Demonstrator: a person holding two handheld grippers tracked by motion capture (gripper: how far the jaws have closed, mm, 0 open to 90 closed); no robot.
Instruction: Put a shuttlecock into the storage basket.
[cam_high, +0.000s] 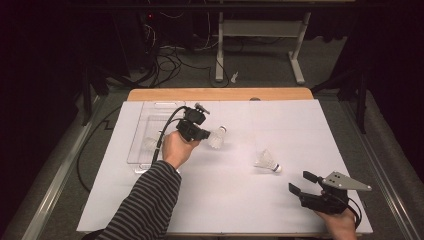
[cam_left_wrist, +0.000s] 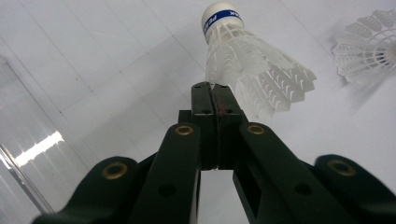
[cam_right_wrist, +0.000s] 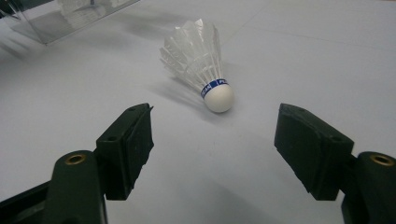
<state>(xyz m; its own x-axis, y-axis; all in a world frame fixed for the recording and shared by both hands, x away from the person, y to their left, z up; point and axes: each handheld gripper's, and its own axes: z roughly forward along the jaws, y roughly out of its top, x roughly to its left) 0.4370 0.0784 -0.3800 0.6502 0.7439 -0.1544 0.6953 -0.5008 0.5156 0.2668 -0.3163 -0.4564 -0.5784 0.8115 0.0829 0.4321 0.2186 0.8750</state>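
Left hand-held gripper (cam_left_wrist: 215, 93) pinching shuttlecock (cam_left_wrist: 247, 65) skirt, above table.

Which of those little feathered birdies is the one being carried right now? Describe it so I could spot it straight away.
Start at the clear plastic tray on the left of the white table. Just right of it, the left gripper pinches a white shuttlecock by its skirt edge, blue-banded cork pointing away. Unlike the other shuttlecock, lying alone mid-table before the open right gripper, this one is clamped between jaws.
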